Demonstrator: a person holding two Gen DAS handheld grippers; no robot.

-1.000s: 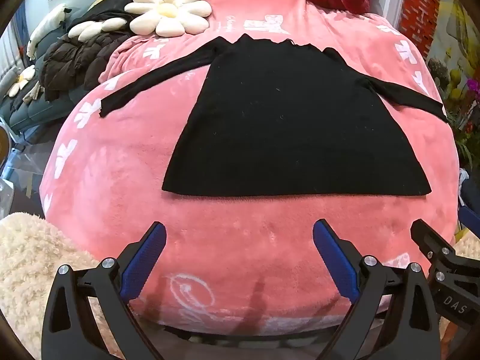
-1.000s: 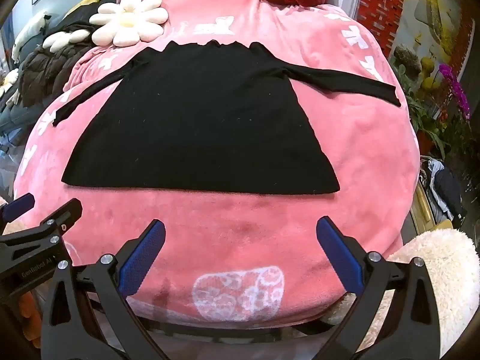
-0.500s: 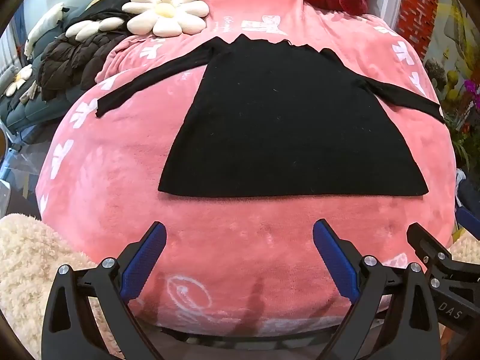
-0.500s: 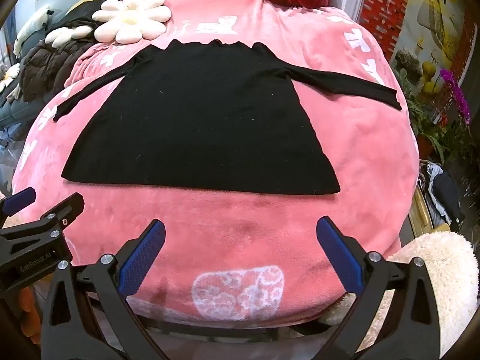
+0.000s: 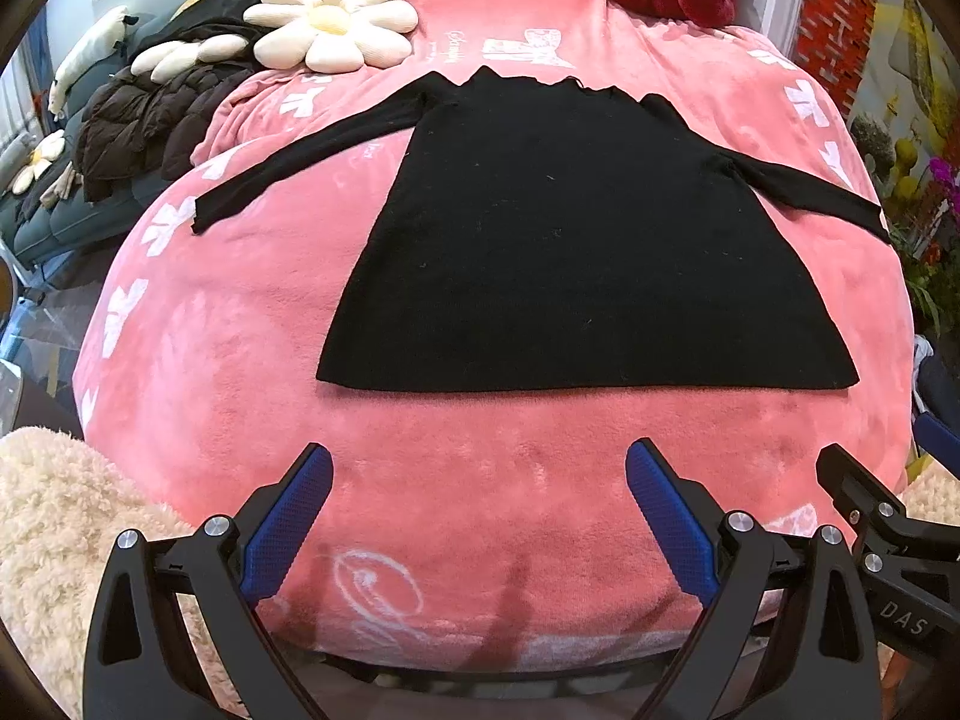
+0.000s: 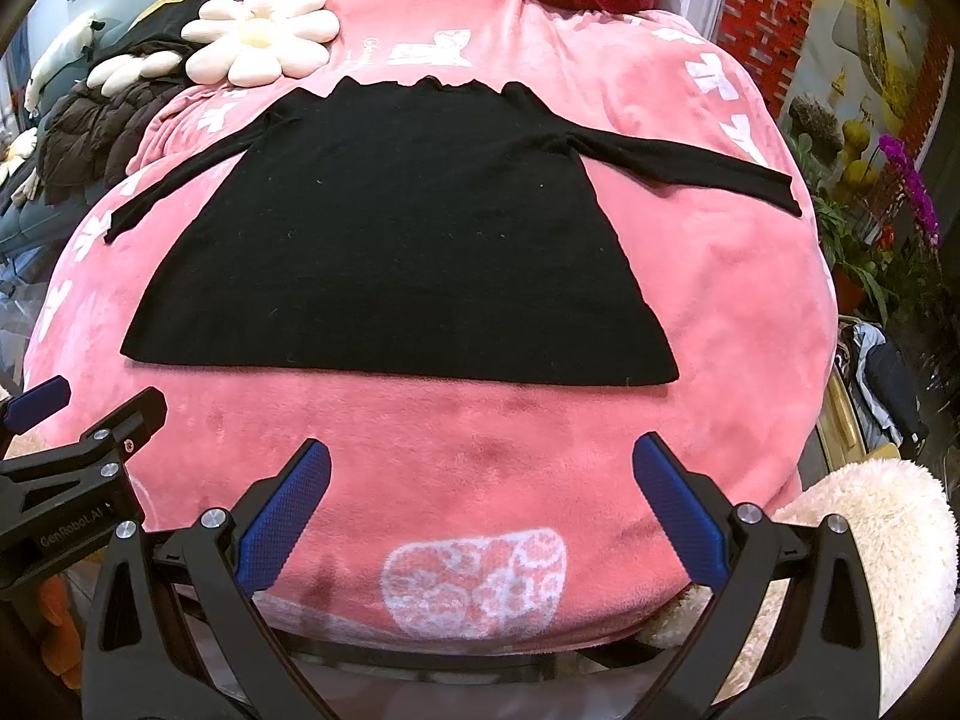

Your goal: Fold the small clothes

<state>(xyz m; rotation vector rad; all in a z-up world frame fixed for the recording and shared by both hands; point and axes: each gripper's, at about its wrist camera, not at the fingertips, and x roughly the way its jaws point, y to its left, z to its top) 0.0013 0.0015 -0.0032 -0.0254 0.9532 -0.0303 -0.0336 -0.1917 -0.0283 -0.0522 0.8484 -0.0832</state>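
1. The black top (image 5: 576,252) is lying flat and spread out on the pink blanket (image 5: 210,360), with both sleeves stretched outward and its bottom hem facing the tongs. It is looking like a thin, soft knit, so I am judging it light and limp; it is probably sagging wherever it is not supported.
2. The left sleeve (image 5: 300,162) is reaching toward the dark jacket (image 5: 138,120) and the flower cushion (image 5: 333,21), but it is not touching them. Its cuff is looking like a good place to pinch.
3. The left tongs (image 5: 477,498) are standing wide open and are holding nothing, near the hem but apart from it.
4. The right tongs (image 6: 480,498) are also standing wide open and empty, just before the hem.
5. The right sleeve (image 6: 678,165) is running close to the blanket's right edge, where plants (image 6: 864,240) are standing, so room there is looking smaller.
6. The plush blanket is possibly gripping the knit, so lifting may be working better than dragging.
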